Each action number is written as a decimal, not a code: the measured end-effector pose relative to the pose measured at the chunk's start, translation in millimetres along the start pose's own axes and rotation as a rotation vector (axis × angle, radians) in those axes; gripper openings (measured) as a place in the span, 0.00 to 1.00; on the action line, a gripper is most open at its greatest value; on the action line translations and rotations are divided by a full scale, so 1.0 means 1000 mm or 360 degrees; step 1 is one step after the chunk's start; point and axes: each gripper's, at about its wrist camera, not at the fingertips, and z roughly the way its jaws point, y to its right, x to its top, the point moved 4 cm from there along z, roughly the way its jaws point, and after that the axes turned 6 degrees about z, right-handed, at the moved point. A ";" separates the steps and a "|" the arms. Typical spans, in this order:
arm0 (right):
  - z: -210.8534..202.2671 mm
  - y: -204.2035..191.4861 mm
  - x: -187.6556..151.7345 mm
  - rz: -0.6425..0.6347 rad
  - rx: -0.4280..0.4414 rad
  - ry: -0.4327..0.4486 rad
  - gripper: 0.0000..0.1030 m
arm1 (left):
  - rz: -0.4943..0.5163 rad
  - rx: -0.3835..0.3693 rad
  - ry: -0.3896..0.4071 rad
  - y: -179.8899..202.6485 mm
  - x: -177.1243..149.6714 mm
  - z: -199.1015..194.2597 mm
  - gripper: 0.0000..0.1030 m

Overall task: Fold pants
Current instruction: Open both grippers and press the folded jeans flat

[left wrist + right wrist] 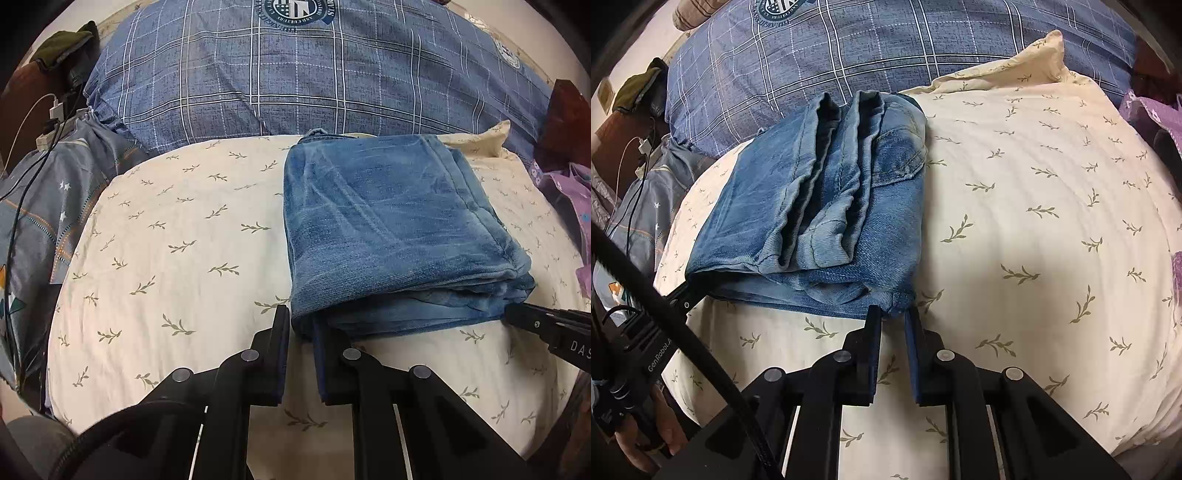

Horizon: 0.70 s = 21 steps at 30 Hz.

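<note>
One pair of faded blue denim pants (395,232) lies folded into a thick, roughly square bundle on the cream sheet with small olive leaf sprigs (184,240), and two black two-finger grippers work at its near edge. In the left wrist view the left gripper (301,321) sits at six o'clock, its jaws a narrow gap apart, with the bundle's near left corner between the fingertips; whether they pinch the cloth cannot be told. The right gripper (894,314) stands the same way in its own view, jaws slightly parted around the bundle's near right corner at six o'clock, grip likewise unclear. From the right wrist the pants (820,206) show stacked leg folds and a back pocket. Behind the sheet, at twelve o'clock, lies a blue plaid quilt with white lines and a round crest (295,74). At three o'clock sits purple flowered cloth (569,199); at nine o'clock, a white charger and cables (55,110).
</note>
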 end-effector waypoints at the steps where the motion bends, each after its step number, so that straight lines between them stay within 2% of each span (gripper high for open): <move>1: 0.000 -0.001 0.000 -0.0003 -0.0004 0.0002 0.12 | 0.0007 0.0002 0.0000 0.001 0.000 0.000 0.12; 7: 0.001 0.000 -0.001 0.0009 -0.0012 -0.0005 0.12 | 0.0044 0.0019 -0.0001 0.003 0.000 -0.001 0.12; 14: 0.002 -0.001 -0.002 0.0006 -0.0024 -0.0012 0.12 | 0.0017 0.0002 -0.0026 0.000 0.001 0.002 0.12; 18: 0.000 -0.003 -0.002 0.0000 -0.0020 -0.0006 0.16 | -0.0026 -0.0031 -0.0046 -0.005 0.003 0.003 0.13; 20: -0.002 -0.004 -0.002 -0.0003 0.0004 0.0006 0.24 | -0.0062 -0.0061 -0.0045 -0.008 0.004 0.002 0.18; 21: -0.004 -0.005 -0.002 -0.0005 0.0020 0.0021 0.37 | -0.0079 -0.0067 -0.0042 -0.010 0.005 0.002 0.19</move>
